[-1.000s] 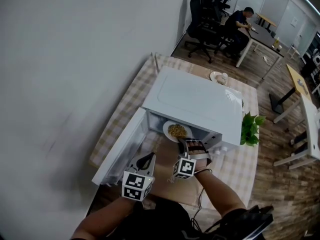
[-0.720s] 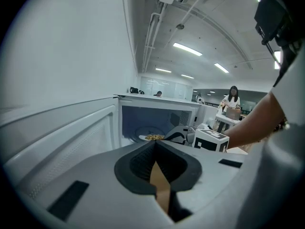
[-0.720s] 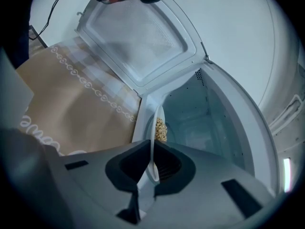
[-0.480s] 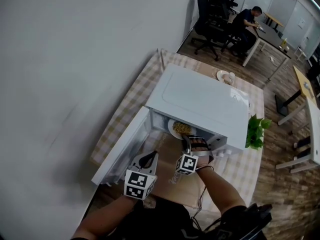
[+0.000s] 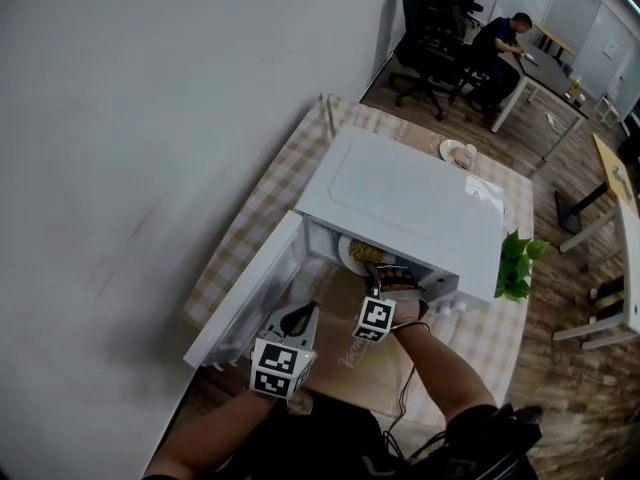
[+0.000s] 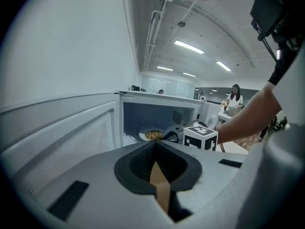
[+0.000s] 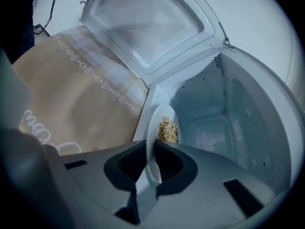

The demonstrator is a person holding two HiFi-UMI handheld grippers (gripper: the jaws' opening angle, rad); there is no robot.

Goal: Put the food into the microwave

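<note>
Gripping the near rim of a white plate (image 7: 158, 123) with the right tool (image 7: 151, 165), pinching both jaws tight on it. Carrying a little heap of yellow-brown food (image 7: 167, 129) in the middle of that plate. Holding the plate in the open mouth of the white microwave (image 5: 410, 203), reaching its far edge inside and leaving the gripped edge at the front. Lifting it off the microwave floor or maybe touching it, too hard to tell.

Hanging the left tool (image 5: 296, 320) low and just beside the right one, pressing its jaws together on nothing at all. Pointing that tool at the open microwave from in front of the door (image 5: 245, 298).

Showing the door swung wide open to the left, out over the checked surface (image 5: 262, 203). Resting the microwave on that surface, with a brown mat (image 5: 350, 368) spread in front of it. Showing a small green plant (image 5: 515, 266) near the microwave's right side and a little white dish (image 5: 455, 151) behind it.
</note>
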